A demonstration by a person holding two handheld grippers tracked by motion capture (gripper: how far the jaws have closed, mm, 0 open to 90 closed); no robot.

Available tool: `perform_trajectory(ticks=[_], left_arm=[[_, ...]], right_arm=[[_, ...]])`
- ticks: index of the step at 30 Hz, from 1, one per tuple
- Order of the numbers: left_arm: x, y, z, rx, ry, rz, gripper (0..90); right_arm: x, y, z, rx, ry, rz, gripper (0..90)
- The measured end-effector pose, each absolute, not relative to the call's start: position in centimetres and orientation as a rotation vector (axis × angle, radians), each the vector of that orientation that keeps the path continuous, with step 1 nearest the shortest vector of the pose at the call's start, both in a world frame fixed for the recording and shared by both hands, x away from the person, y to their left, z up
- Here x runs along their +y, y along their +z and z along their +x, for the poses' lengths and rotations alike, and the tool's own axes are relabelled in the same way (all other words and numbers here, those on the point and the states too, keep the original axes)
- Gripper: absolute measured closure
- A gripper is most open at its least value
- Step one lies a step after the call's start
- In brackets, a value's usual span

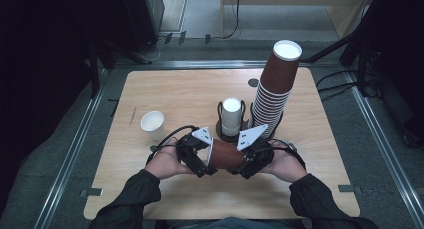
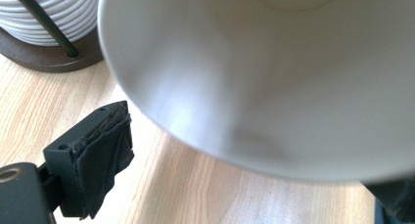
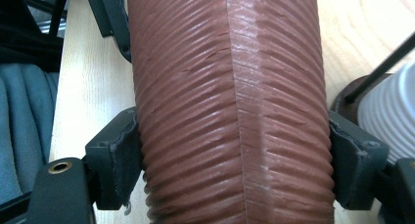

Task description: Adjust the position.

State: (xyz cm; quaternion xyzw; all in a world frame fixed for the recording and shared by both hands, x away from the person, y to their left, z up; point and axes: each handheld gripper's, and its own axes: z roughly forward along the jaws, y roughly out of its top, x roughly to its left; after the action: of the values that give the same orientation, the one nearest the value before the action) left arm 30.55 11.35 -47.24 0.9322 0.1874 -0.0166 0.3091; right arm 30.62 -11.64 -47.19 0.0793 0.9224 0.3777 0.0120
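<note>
A brown ribbed paper cup (image 1: pixel 226 156) lies on its side above the table's front middle, held between both grippers. My right gripper (image 1: pixel 241 164) is shut on it: in the right gripper view both pads press the ribbed wall (image 3: pixel 230 111) from either side of the right gripper (image 3: pixel 235 160). My left gripper (image 1: pixel 210 161) faces the cup's open mouth. The left gripper view looks into the white inside (image 2: pixel 274 87); the left gripper (image 2: pixel 249 160) is open, and its left pad (image 2: pixel 100 155) stands clear of the rim.
A single white cup (image 1: pixel 153 124) stands upright on the wooden table (image 1: pixel 175 89) at the left. Behind the grippers, white cups (image 1: pixel 231 116) sit in a dark wire holder (image 2: pixel 44 57). A tall leaning stack of brown cups (image 1: pixel 274 89) rises right of it.
</note>
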Motion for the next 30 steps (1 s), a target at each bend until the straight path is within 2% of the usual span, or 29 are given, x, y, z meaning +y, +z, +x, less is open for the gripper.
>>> perform_trajectory(ticks=[13, 21, 30], left_arm=[[13.1, -46.4, 30.4, 0.506, -0.004, 2.369, 4.5], [13.6, -46.2, 30.2, 0.509, -0.026, 2.317, 4.7], [13.3, -45.6, 30.0, 0.477, -0.084, 2.215, 4.0]], right_arm=[[-13.6, -45.9, 30.8, 2.798, 1.275, 0.299, 20.4], [-14.9, -45.3, 30.6, 2.751, 1.371, 0.326, 20.4], [-14.3, -45.6, 30.3, 2.758, 1.462, 0.29, 20.3]])
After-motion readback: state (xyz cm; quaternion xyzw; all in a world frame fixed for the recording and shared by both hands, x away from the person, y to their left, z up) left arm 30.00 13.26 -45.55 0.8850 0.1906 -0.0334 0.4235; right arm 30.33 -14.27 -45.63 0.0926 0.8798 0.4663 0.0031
